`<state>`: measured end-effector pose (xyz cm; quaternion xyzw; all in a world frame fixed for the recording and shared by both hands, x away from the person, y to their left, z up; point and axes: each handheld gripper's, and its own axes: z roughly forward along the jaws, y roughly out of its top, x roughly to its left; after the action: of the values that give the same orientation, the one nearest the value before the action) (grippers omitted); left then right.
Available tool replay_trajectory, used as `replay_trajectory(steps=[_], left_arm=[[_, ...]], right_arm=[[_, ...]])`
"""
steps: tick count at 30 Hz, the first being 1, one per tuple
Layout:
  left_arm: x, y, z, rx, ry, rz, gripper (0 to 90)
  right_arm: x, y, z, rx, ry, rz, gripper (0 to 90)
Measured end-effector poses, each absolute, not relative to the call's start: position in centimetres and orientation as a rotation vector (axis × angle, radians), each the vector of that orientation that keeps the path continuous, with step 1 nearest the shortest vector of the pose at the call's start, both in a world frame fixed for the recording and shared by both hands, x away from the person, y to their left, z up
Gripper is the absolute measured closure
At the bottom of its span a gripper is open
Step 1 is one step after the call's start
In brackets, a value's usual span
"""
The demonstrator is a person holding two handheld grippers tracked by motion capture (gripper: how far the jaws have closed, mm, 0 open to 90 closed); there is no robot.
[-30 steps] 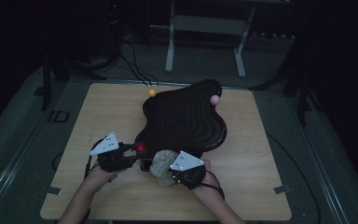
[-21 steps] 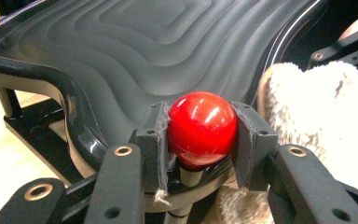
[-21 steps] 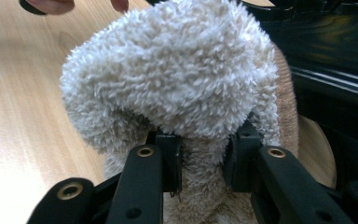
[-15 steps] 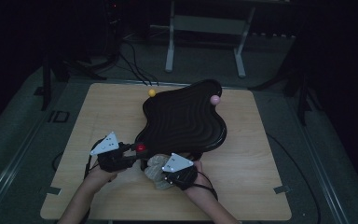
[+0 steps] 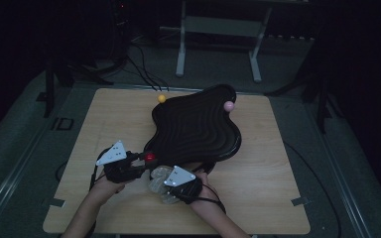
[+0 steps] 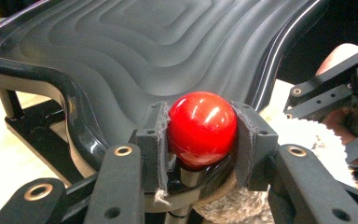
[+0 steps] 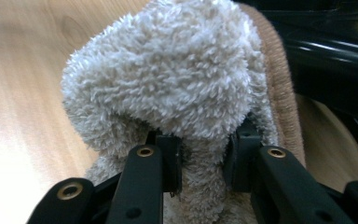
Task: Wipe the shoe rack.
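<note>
Red ball [image 6: 201,128], fluffy cloth [image 7: 177,88], both unlabelled.

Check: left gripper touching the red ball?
Touching. The left gripper view shows the left gripper with both padded jaws pressed against the sides of the red ball, no gap.

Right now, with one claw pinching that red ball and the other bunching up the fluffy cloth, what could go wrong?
1. The left gripper clamps the red ball, a knob at the black wavy tray's corner. Pulling or twisting could tilt the tray on its stand.
2. The right gripper pinches only a fold of the fluffy cloth, which could slip free during wiping.
3. Both grippers sit close together at the tray's near edge, so they might bump.
</note>
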<state>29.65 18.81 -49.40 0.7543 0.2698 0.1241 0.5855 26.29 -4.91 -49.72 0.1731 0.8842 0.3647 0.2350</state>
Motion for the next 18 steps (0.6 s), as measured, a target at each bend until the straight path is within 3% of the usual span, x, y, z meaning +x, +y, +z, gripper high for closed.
replay_trajectory(steps=[18], left_arm=[[29.6,18.8,-49.4,1.761,0.63,0.289,59.8]], right_arm=[[27.0,-3.0,-51.2,0.493,2.447,0.969,71.7]])
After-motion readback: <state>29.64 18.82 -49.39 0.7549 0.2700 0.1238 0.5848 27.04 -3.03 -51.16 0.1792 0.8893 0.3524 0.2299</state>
